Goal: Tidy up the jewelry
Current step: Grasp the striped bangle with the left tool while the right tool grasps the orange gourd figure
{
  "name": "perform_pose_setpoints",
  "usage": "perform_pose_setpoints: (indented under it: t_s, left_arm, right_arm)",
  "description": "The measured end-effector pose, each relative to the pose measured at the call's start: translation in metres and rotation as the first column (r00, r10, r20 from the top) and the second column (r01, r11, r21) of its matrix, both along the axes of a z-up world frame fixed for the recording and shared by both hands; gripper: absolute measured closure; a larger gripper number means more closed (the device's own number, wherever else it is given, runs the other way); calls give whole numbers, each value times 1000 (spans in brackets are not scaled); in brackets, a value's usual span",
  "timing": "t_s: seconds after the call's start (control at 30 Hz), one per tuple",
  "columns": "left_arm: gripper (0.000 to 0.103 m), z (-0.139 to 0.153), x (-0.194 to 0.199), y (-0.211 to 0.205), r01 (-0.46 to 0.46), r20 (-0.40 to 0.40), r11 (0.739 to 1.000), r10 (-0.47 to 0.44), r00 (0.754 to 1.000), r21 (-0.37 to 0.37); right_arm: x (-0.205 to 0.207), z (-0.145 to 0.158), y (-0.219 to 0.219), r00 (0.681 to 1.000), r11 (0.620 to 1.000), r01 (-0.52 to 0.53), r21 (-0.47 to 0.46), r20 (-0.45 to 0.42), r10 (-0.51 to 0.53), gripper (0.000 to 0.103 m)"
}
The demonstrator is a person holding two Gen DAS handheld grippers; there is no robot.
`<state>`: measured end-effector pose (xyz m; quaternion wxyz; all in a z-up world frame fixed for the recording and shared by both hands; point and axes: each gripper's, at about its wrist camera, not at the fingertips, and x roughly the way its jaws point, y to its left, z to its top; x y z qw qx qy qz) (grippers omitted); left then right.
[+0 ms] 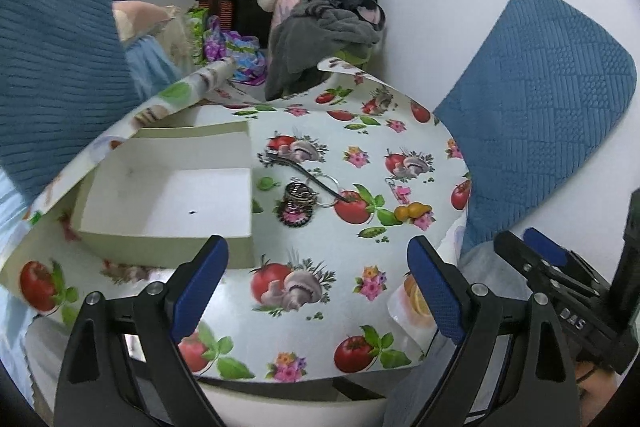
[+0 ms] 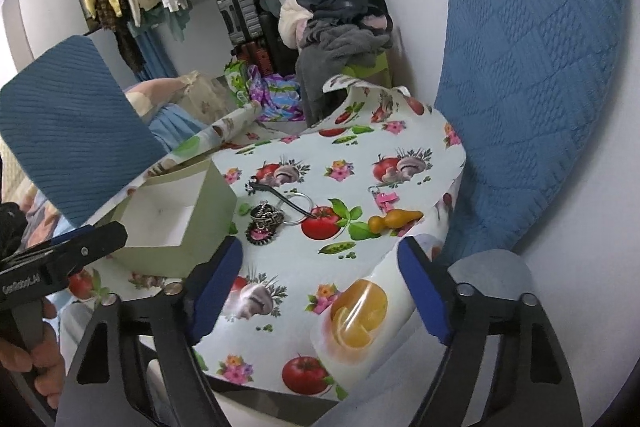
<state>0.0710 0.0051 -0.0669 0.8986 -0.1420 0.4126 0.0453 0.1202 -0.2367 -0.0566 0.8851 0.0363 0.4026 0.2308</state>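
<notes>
left wrist view: on the left side of the table point(image 1: 340, 247) sits a pale green box point(image 1: 168, 211) with its top open and a white inside. the table wears a white cloth with red tomatoes, mushrooms and pink flowers on it. just to the right of the box lies the jewelry. there is a stack of bangles point(image 1: 298, 197), dark and gold on top and pink below. a black hair stick point(image 1: 304, 177) lies slanted across a thin silver ring point(image 1: 326, 191) beside the bangles. further right lies a small pink charm point(image 1: 402, 191), and near it a little yellow pear-shaped thing point(image 1: 412, 211). none of it is in the box. the left tongs point(image 1: 318, 253) hang over the near part of the table, wide apart, with nothing between the blue pads. the right tongs point(image 1: 532, 247) show at the right edge.

right wrist view: the left tongs point(image 2: 64, 247) poke in from the left, held by a hand point(image 2: 28, 347). the box point(image 2: 176, 223) is next, then the bangles point(image 2: 266, 223). the right tongs point(image 2: 320, 259) are apart and hold nothing. blue chair backs stand at both sides.
</notes>
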Motion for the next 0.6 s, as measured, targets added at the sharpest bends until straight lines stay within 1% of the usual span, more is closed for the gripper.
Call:
perform_pose_setpoints:
  t_s: [0.07,0.13,0.2,0.23,0.27,0.4,0.5,0.6]
  left_arm:
    - [14,-9,10,-2,12,-4,1000,-12,1000,-10]
    - [18,-17,18,-3,21,-10,999,-21,1000,-29]
    - [19,-25,27,-4,21,-17,999,-22,1000,-43]
    - [23,-29,32,-5,24,-19,998,-25,1000,-52]
    - [30,-34,39,-5,26,-25,998,-28,999,-62]
    - [37,-52,59,-6,13,-35,993,-17,999,-113]
    - [42,-66,71,-7,-13,-47,992,7,999,-125]
    - [44,-80,85,-9,-40,-66,988,30,997,-149]
  right_arm:
    - [10,-8,1,1000,1000,7,-6,-7,-7,34]
    - [20,-16,3,1000,1000,7,-13,-13,-7,36]
    - [29,-23,5,1000,1000,11,-16,-24,-11,40]
    - [35,-29,7,999,1000,14,-16,-33,-15,42]
    - [40,-33,7,999,1000,17,-14,-40,-18,43]
    - [61,-51,13,997,1000,29,6,-67,-29,43]
    - [80,-68,16,994,999,44,28,-103,-41,43]
    - [99,-87,20,989,998,59,33,-140,-54,43]
